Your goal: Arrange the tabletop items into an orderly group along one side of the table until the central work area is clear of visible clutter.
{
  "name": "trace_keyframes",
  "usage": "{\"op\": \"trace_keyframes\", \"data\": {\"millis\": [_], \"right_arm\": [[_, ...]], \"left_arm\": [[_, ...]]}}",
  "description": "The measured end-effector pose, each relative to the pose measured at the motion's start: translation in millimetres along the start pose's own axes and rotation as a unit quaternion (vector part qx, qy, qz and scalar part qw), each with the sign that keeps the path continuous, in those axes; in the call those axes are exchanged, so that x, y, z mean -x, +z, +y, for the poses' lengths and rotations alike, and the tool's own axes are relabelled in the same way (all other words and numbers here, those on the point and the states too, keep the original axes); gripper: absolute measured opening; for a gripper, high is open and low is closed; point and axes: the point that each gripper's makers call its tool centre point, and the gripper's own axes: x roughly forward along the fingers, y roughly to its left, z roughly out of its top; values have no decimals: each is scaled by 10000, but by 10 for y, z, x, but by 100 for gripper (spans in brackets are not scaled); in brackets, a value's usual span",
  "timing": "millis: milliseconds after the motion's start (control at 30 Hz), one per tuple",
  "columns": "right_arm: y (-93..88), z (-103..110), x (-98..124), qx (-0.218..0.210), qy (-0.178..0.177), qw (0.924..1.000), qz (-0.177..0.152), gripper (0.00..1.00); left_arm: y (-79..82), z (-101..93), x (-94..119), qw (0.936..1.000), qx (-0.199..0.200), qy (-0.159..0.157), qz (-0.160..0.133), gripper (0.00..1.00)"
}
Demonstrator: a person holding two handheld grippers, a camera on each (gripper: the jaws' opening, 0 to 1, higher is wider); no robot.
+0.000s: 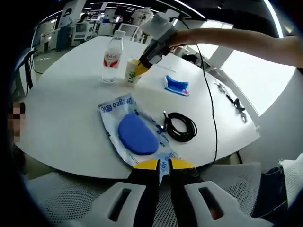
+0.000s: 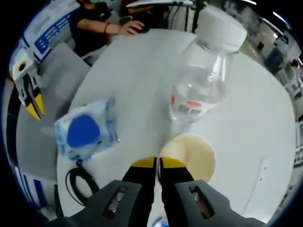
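On the white round bench (image 1: 71, 94) we see a clear water bottle (image 1: 112, 57) with a white cap and red label, standing upright just beside a paper cup (image 1: 132, 71). The right tool (image 1: 142, 64) reaches in from the far side, its yellow-tipped jaws clenched on the cup's rim (in the right gripper view the jaws pinch the near edge of the cup (image 2: 194, 156), with the bottle (image 2: 201, 80) just behind it). Near the bench's front edge lies a clear packet holding a blue pad (image 1: 135, 135), its near end gripped between the pressed-together jaws of the left tool (image 1: 163, 164). A coiled black cable (image 1: 180, 126) lies just beside the packet, and a small blue-and-white pack (image 1: 176, 85) rests farther back.
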Motion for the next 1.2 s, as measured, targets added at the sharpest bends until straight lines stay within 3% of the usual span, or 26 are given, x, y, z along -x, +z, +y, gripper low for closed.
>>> {"op": "trace_keyframes", "data": {"millis": [300,533,733,900,1200], "right_arm": [[-36,15,-57,-46,-35,10000,13,8],[54,75,1,-42,-65,9999,-125,10],[93,127,33,56,-43,9996,-266,29],[59,179,44,91,-26,9996,-280,32],[87,185,164,-51,-204,9977,-651,42]], "left_arm": [[-16,0,-11,10000,0,-16,43,5],[-15,8,-12,10000,39,-25,58,5],[-21,9,-16,10000,20,-17,55,6],[-37,1,-29,9999,-50,-17,85,7],[-10,23,-21,10000,-61,26,24,8]]}}
